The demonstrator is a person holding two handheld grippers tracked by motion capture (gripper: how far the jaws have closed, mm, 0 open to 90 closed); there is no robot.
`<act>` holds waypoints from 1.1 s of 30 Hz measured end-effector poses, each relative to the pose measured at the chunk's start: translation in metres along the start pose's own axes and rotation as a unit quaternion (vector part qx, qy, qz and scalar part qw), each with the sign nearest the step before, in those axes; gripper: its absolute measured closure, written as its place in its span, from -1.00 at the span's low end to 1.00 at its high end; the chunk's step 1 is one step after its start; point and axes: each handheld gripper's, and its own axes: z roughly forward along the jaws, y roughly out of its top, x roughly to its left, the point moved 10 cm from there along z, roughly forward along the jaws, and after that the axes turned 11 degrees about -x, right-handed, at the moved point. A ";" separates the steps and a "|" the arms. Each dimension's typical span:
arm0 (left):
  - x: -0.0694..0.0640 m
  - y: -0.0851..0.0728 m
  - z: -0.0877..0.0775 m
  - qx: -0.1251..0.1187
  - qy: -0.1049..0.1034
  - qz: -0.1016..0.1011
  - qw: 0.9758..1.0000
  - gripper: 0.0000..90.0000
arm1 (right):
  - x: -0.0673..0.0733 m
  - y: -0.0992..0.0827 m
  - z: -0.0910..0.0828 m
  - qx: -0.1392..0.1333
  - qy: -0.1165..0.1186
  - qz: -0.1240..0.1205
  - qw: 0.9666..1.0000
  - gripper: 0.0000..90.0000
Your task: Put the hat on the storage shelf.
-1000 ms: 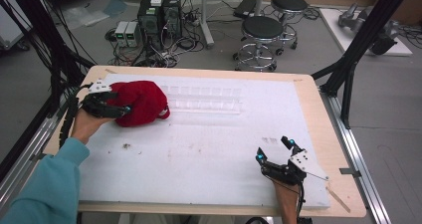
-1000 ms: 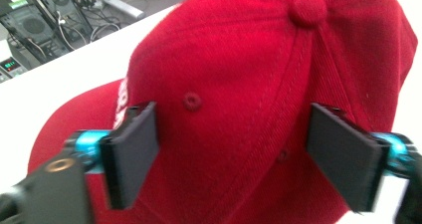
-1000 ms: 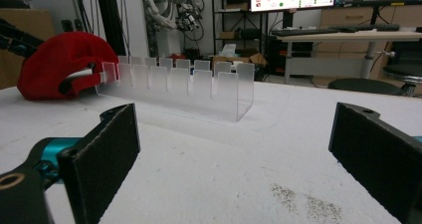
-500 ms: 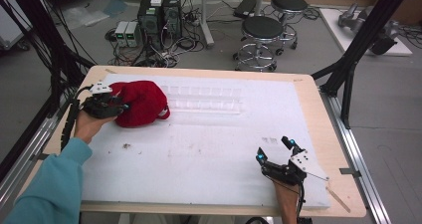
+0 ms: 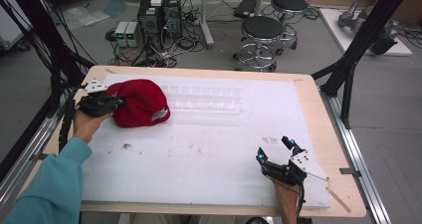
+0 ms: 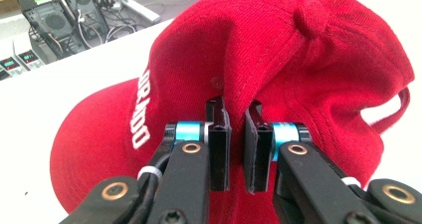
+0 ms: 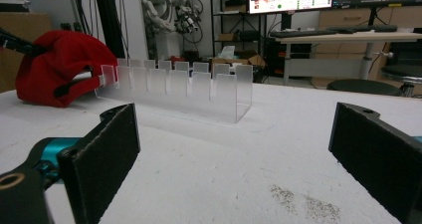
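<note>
The left gripper (image 5: 115, 102) has its jaws pressed nearly together on a fold of the red baseball cap (image 5: 140, 103). They have just been closing, and in the left gripper view a ridge of red fabric from the crown (image 6: 278, 64) rises from the narrow slot between the two black pads (image 6: 219, 144), so the cloth is pinched, not merely touched. Ahead of the jaws and up sits the crown button (image 6: 309, 16); to their left the brim (image 6: 99, 134) spreads out with white lettering (image 6: 143, 109) on the front panel, and to their right the back strap (image 6: 398, 107) curves off.

The right gripper (image 5: 274, 150) rests low on the white foam mat (image 5: 209, 149) at the near right, jaws spread wide with nothing between them. Straight ahead of it stands a clear acrylic slotted rack (image 7: 184, 87), and beyond that rack's left end lies the cap, well apart from this gripper.

By my reading the grasp step is just completed: the cap lies on the mat at the far left, caught by its crown but not yet lifted. The next move likely calls for a steady lift without slackening the pinch, since a thin fold of soft fabric could slip. The free gripper could take the brim if the cap needs a second hold.
</note>
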 end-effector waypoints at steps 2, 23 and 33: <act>0.000 0.002 -0.002 -0.004 0.002 0.000 1.000 0.86 | 0.000 0.000 0.000 0.000 0.000 0.000 1.000 -0.90; -0.006 0.040 -0.036 -0.069 0.018 -0.019 0.997 0.88 | -0.001 0.000 0.000 -0.002 -0.002 -0.001 1.000 -0.90; -0.012 0.069 -0.035 -0.103 0.017 -0.021 0.994 0.89 | -0.001 0.000 0.000 -0.002 -0.002 0.000 1.000 -0.90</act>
